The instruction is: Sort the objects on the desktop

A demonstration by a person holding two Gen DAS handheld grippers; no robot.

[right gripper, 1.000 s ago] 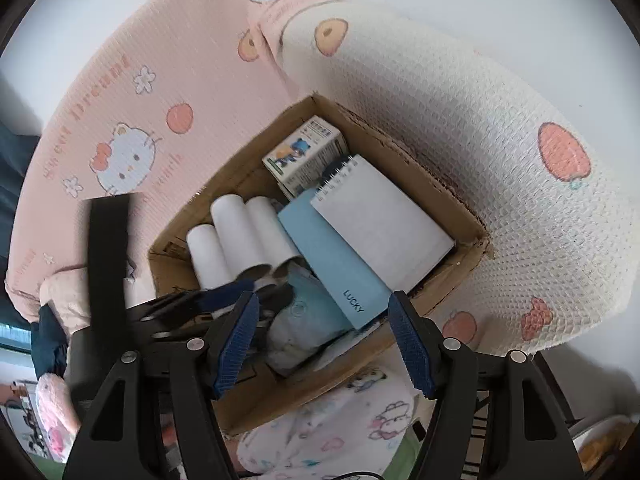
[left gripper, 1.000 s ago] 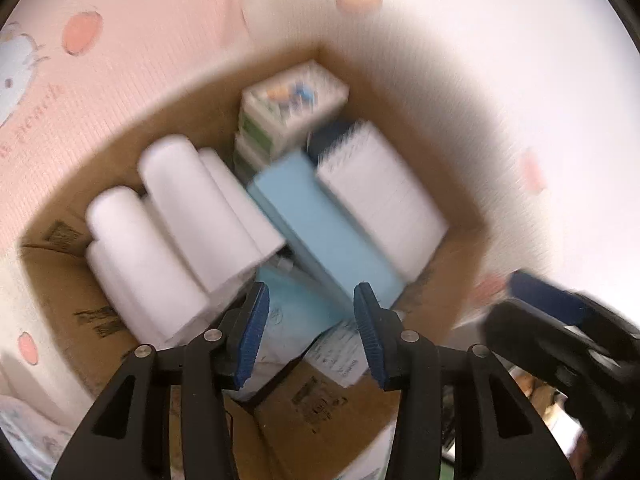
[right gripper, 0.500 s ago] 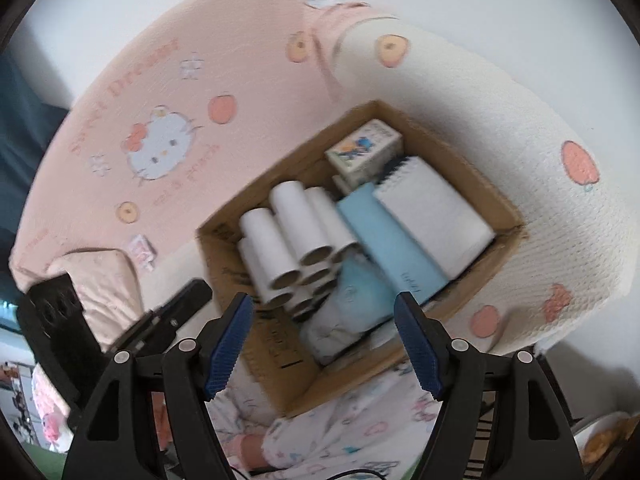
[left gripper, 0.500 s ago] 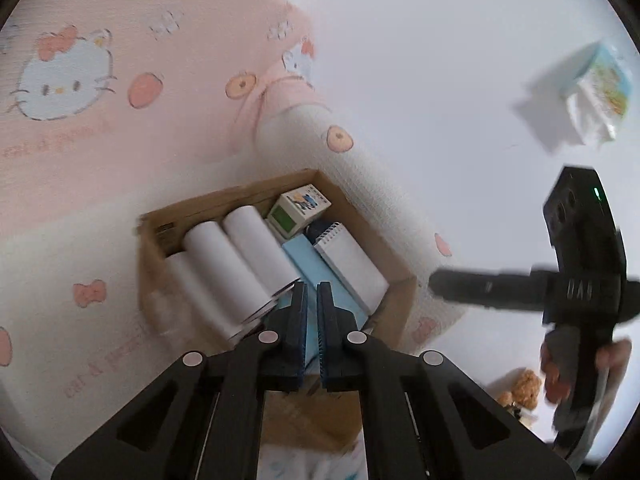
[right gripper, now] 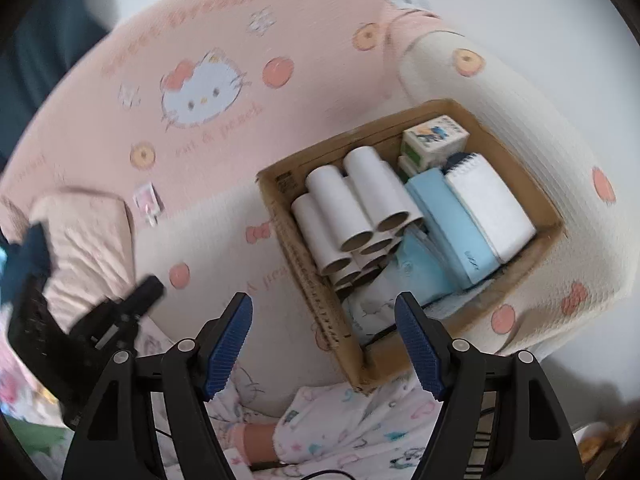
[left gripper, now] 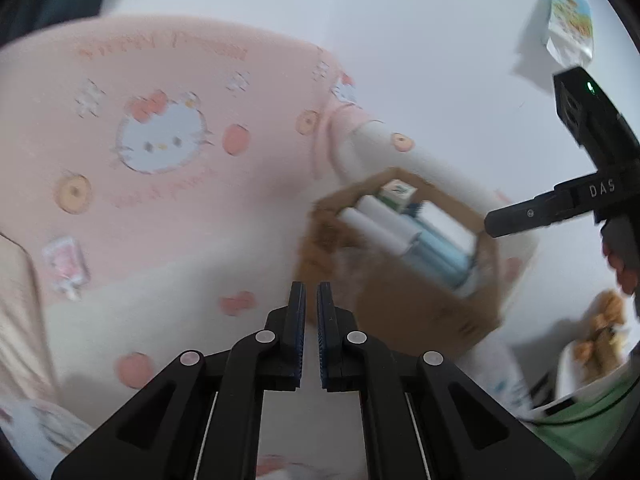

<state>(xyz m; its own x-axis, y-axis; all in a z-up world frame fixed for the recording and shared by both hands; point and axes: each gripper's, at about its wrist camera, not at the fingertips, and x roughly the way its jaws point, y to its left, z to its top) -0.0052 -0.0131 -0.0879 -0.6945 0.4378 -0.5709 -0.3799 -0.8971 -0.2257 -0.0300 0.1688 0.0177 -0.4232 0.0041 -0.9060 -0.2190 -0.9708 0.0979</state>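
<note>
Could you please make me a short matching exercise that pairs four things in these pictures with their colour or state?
Things:
1. left gripper
2. right gripper
3. cardboard tubes
4. spiral notepad

Colour or state:
A. lying in the box's left half
B. shut, nothing held
C. open, nothing held
D. white, by the box's right wall

Pairs: 1-B, 2-C, 3-A, 4-D

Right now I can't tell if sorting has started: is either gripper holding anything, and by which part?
Nothing is held. The left gripper is shut on nothing; the right gripper is open above the cardboard box.
</note>
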